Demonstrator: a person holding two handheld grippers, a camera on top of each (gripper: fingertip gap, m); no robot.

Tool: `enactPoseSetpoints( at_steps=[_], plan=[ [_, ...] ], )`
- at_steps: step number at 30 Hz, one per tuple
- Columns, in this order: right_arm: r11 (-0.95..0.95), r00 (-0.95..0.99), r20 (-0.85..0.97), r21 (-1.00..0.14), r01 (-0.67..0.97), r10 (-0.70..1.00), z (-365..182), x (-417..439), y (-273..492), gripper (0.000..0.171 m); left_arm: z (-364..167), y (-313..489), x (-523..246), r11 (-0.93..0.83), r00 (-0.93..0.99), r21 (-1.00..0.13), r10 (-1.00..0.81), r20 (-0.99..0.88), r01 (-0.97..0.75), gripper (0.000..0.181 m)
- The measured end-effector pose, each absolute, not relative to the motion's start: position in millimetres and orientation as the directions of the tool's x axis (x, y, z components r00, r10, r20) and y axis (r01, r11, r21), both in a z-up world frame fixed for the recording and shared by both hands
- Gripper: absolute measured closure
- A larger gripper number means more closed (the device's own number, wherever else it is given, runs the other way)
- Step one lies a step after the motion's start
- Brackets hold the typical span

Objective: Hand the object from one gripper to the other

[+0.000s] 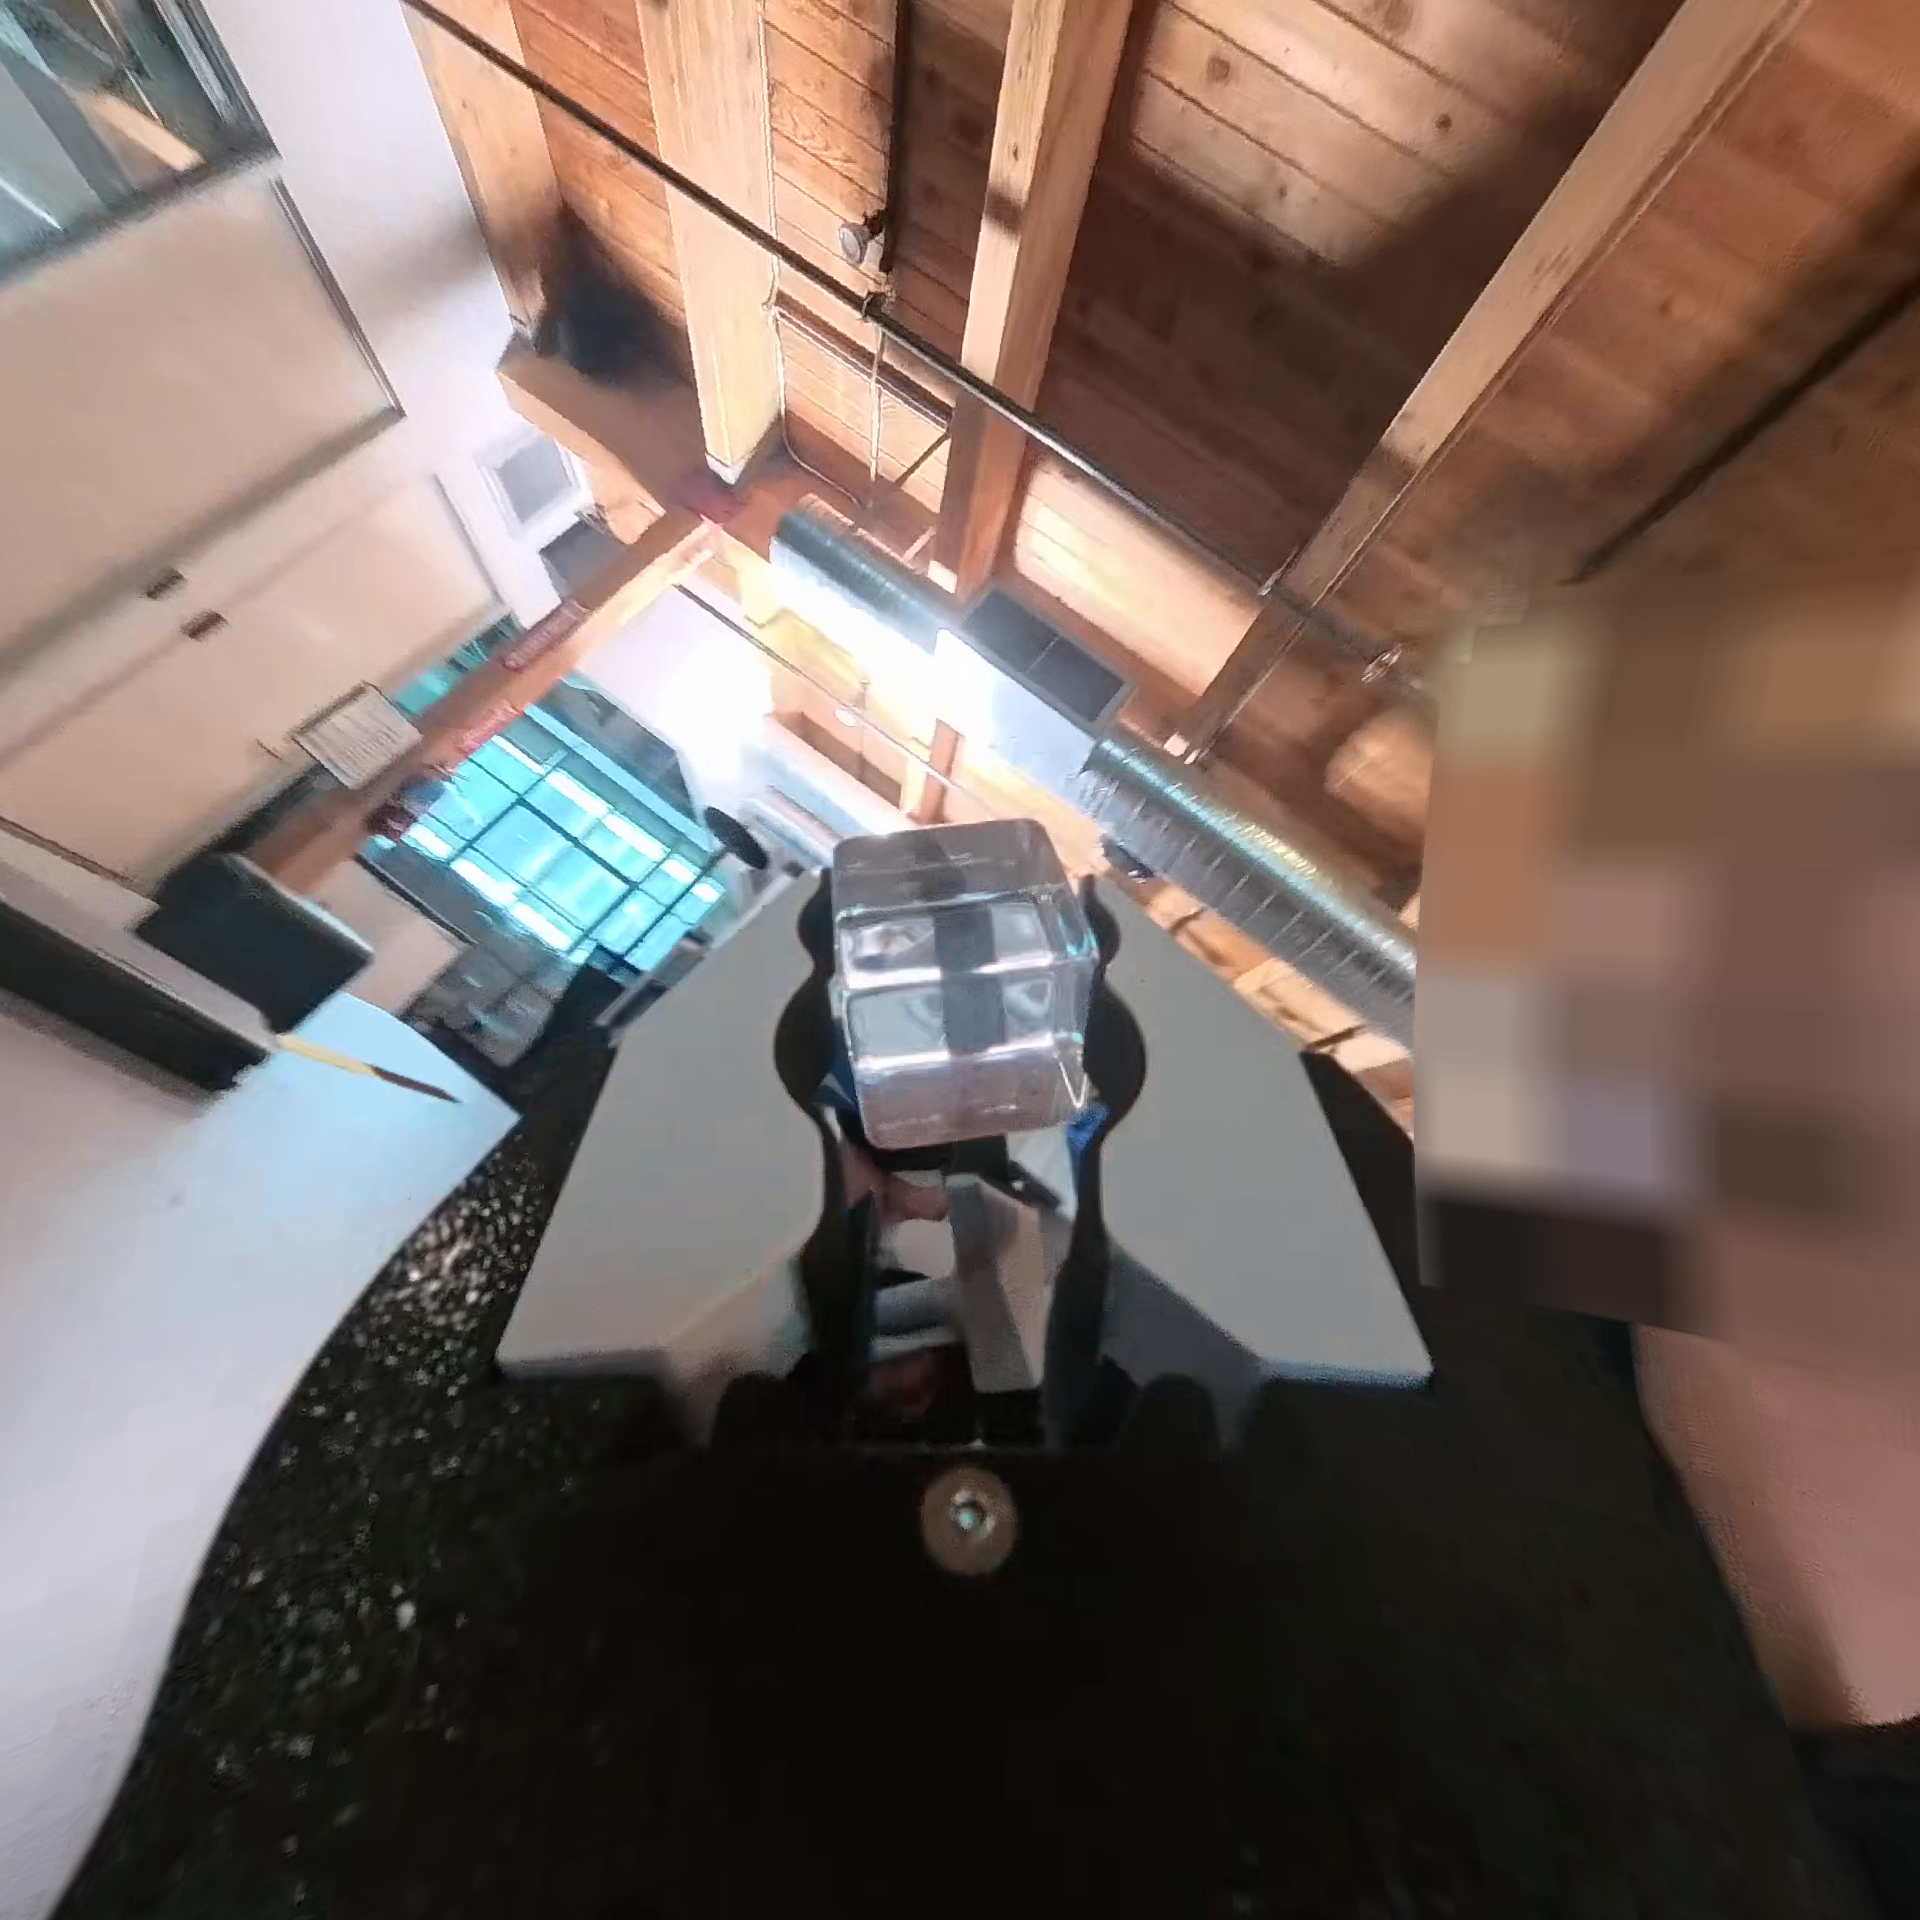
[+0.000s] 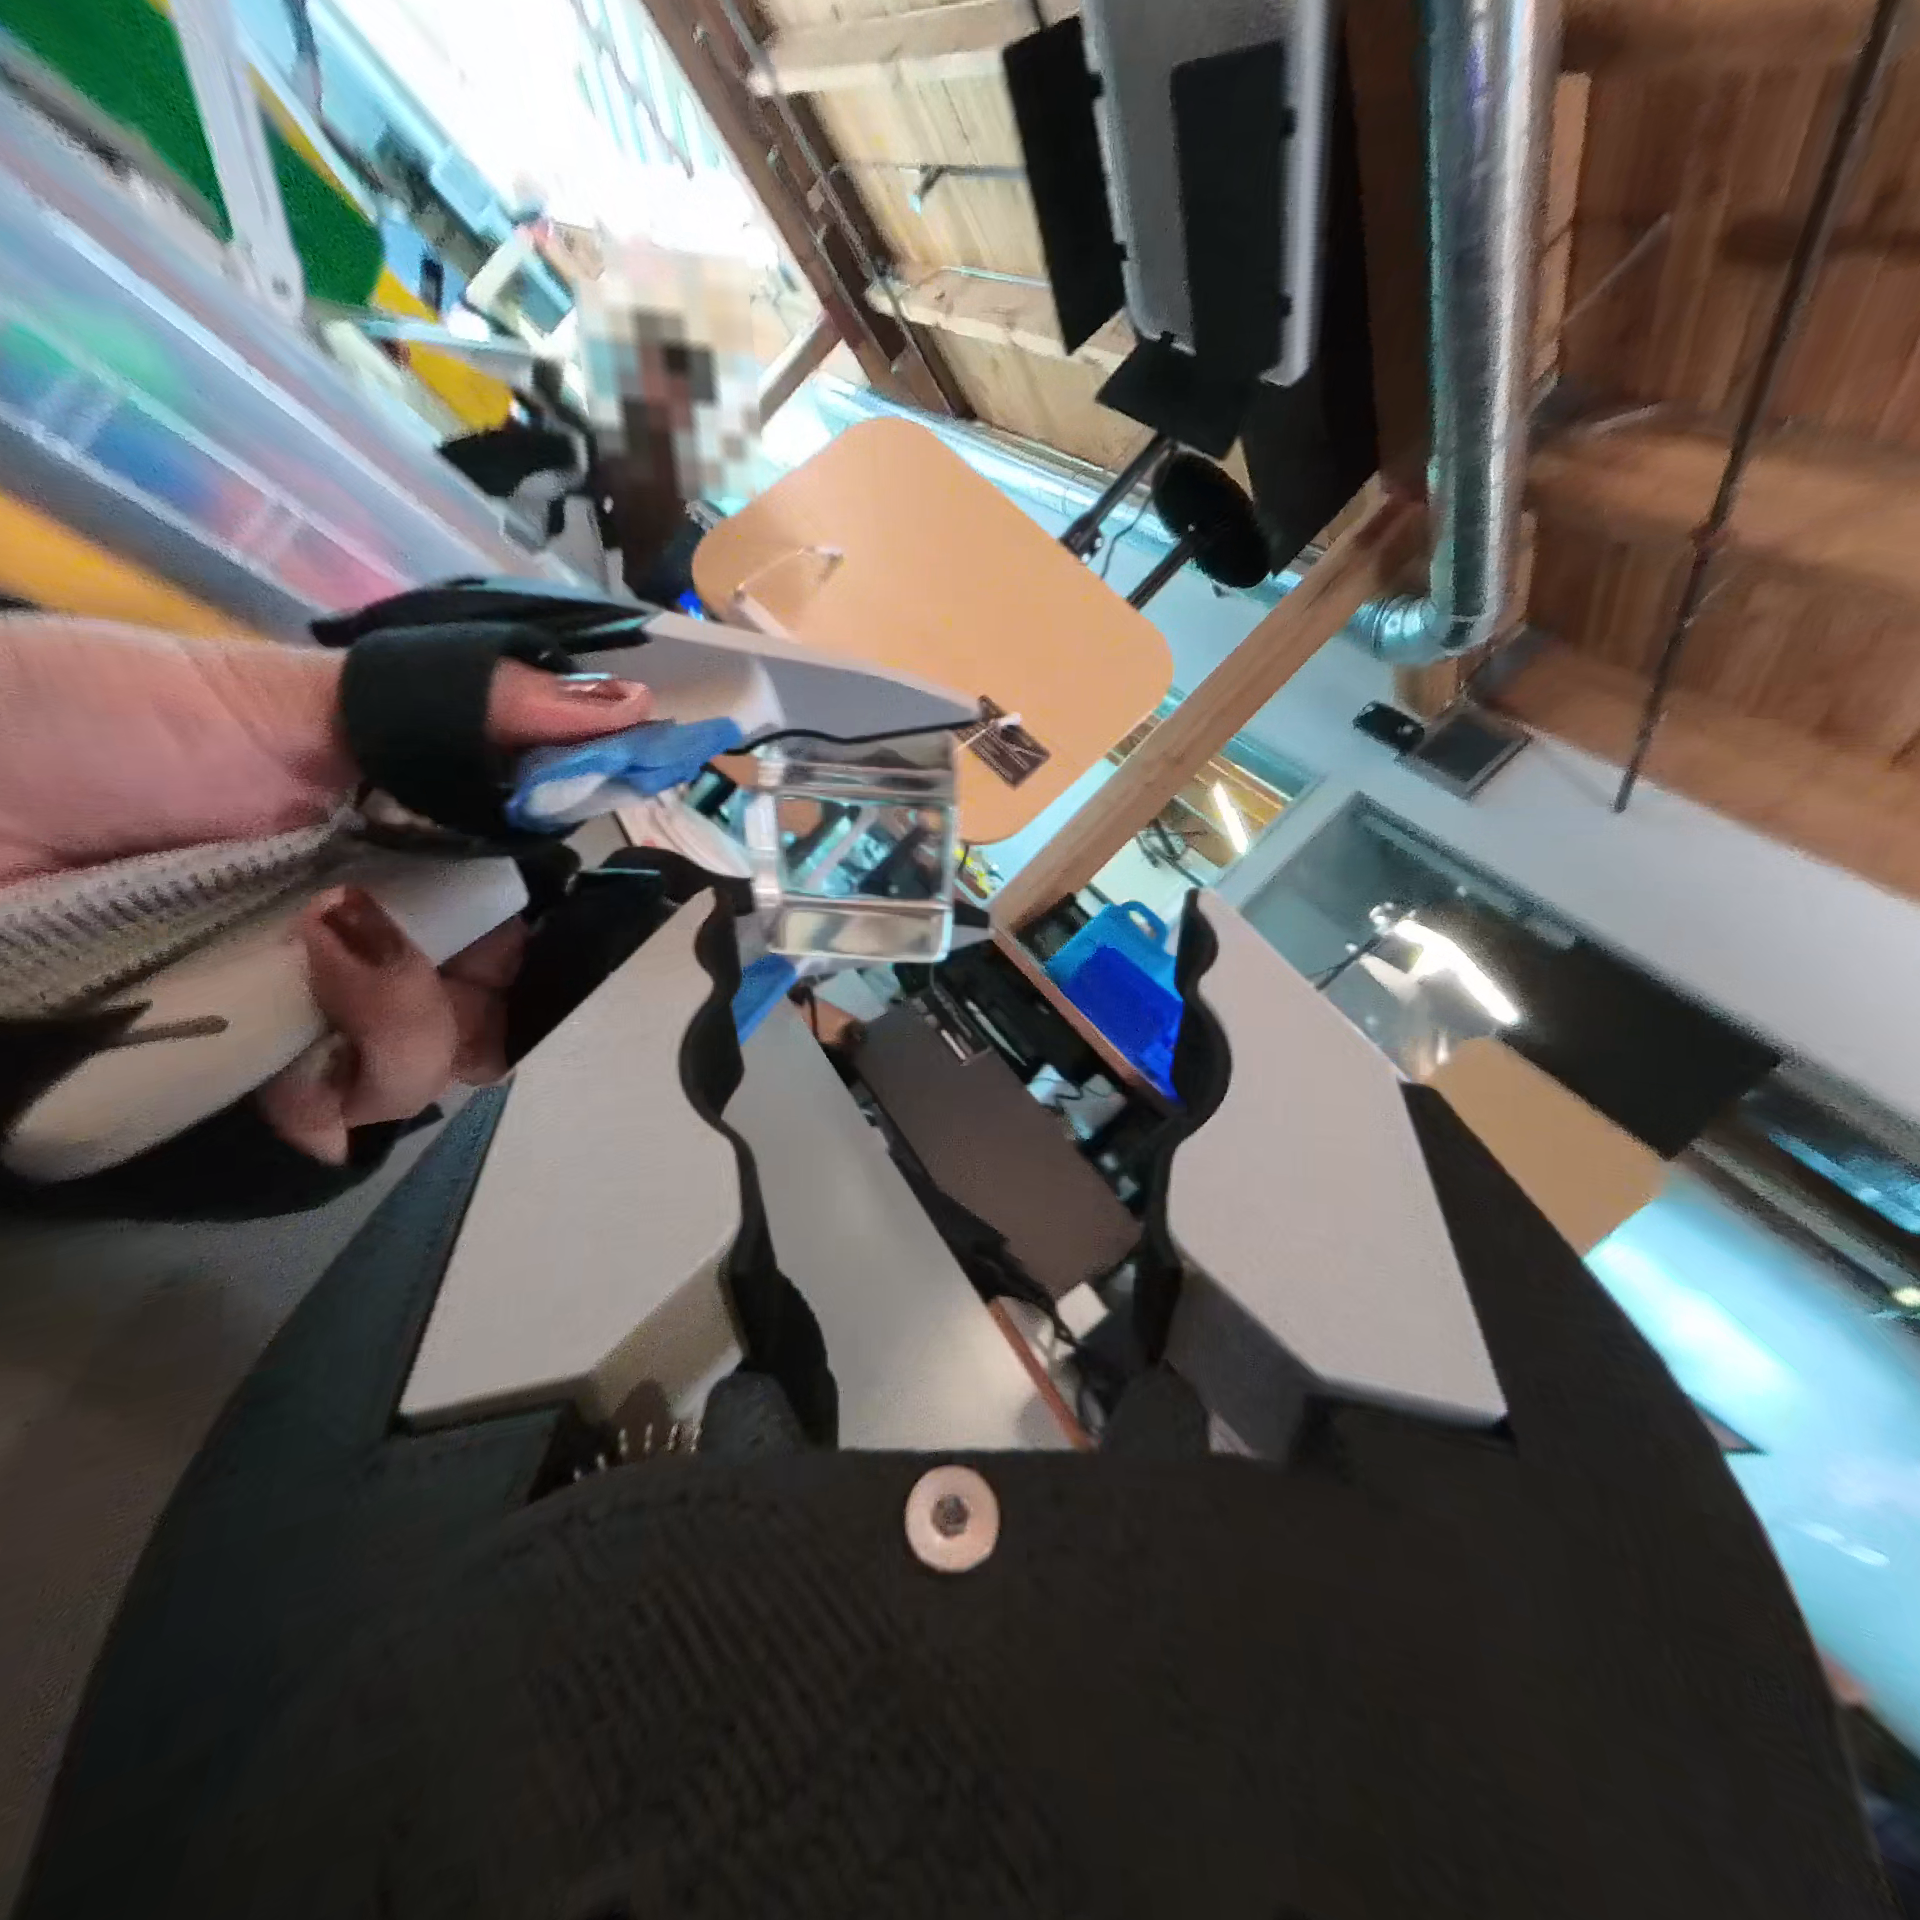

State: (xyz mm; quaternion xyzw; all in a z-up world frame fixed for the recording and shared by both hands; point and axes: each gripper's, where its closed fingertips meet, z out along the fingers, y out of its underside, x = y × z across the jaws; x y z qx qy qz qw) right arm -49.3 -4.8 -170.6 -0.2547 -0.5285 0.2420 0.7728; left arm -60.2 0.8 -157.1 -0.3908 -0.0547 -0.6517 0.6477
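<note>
The left gripper (image 1: pixel 961 997) is clenching a clear cube (image 1: pixel 961 987) between its fingertips, holding it up in the air toward the wooden ceiling (image 1: pixel 1247 260). The right gripper (image 2: pixel 951 935) is standing spread wide and empty, its left fingertip just beside the cube, with a person's hand (image 2: pixel 416 717) gripping the left tool at the far left.

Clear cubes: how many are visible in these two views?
1. The clear cube is clamped at the left gripper fingers' tips, held in the air before the open right gripper.
</note>
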Motion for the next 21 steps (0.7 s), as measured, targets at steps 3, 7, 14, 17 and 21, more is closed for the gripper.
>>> enactPoseSetpoints(
  at_steps=[3, 7, 14, 17, 21],
  plan=[
    [0.813, 0.284, 0.773, -0.581, -0.045, 0.568, -182, -58, -15, 0.101, -160, 3, -52, -0.254, 0.035, -0.382, -0.793, 0.608, 0.889, 0.137],
    [0.841, 0.298, 0.801, -0.540, -0.012, 0.519, -184, -59, -17, 0.116, -163, 4, -40, -0.295, 0.017, -0.402, -0.788, 0.616, 0.867, 0.138],
    [0.823, 0.294, 0.790, -0.568, 0.017, 0.539, -185, -60, -13, 0.127, -165, 7, -42, -0.316, 0.000, -0.382, -0.770, 0.638, 0.868, 0.138],
    [0.811, 0.287, 0.781, -0.584, 0.022, 0.555, -187, -60, -11, 0.127, -164, 6, -46, -0.299, 0.019, -0.395, -0.777, 0.630, 0.869, 0.136],
    [0.770, 0.301, 0.740, -0.637, 0.028, 0.601, -186, -57, -2, 0.127, -169, 12, -49, -0.191, 0.226, -0.526, -0.745, 0.628, 0.829, 0.116]
  ],
)
